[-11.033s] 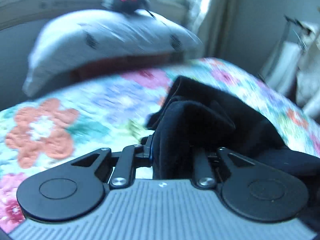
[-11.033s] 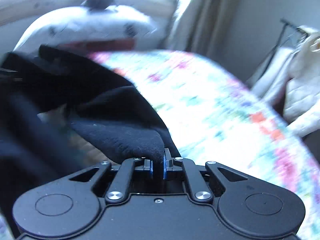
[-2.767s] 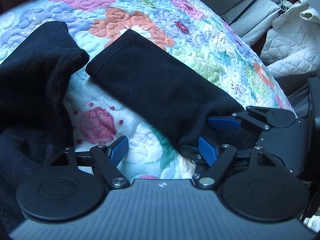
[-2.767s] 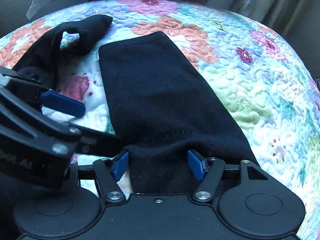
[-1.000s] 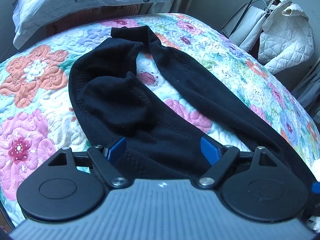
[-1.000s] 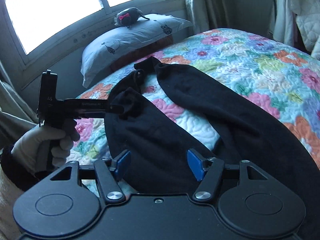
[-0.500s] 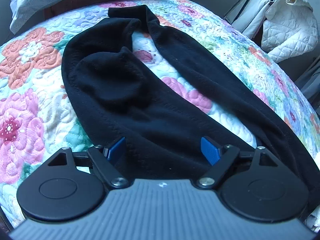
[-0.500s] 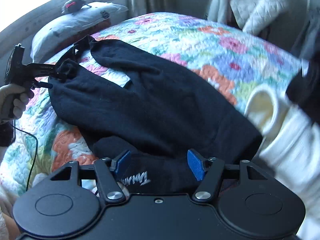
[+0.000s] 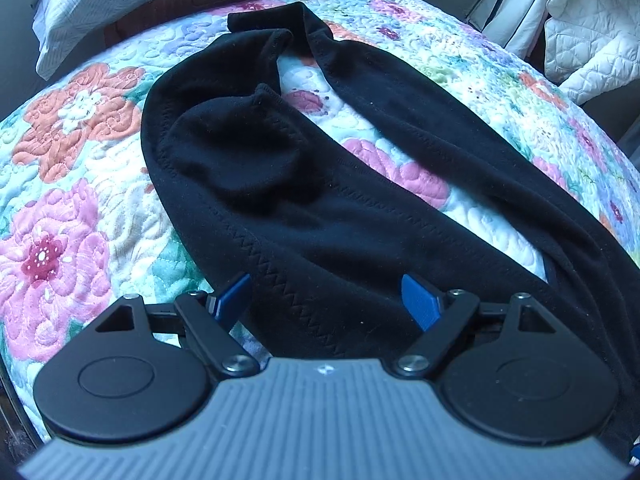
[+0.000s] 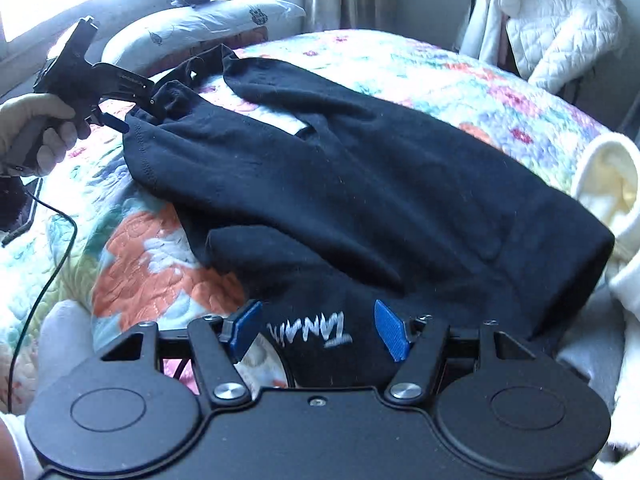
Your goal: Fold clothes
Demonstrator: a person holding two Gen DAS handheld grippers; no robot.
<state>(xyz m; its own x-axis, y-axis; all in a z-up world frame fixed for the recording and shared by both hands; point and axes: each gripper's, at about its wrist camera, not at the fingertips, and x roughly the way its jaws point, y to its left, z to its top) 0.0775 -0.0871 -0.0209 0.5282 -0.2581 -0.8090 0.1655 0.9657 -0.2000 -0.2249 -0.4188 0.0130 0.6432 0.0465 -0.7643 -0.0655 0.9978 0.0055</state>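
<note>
Sprawling rumpled on the quilt (image 9: 68,184), black garment (image 10: 360,184), perhaps trousers; both tools gape, holding nothing.

garment (image 10: 360,184) on quilt (image 10: 460,80) | pillow (image 10: 200,20) behind | jacket (image 10: 560,20) right

My left wrist camera looks steeply down, close over the black garment (image 9: 320,208); my right views it from six o'clock.

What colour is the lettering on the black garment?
White lettering on the black garment, between the right gripper's open jaws; clearest in the right wrist view.
</note>
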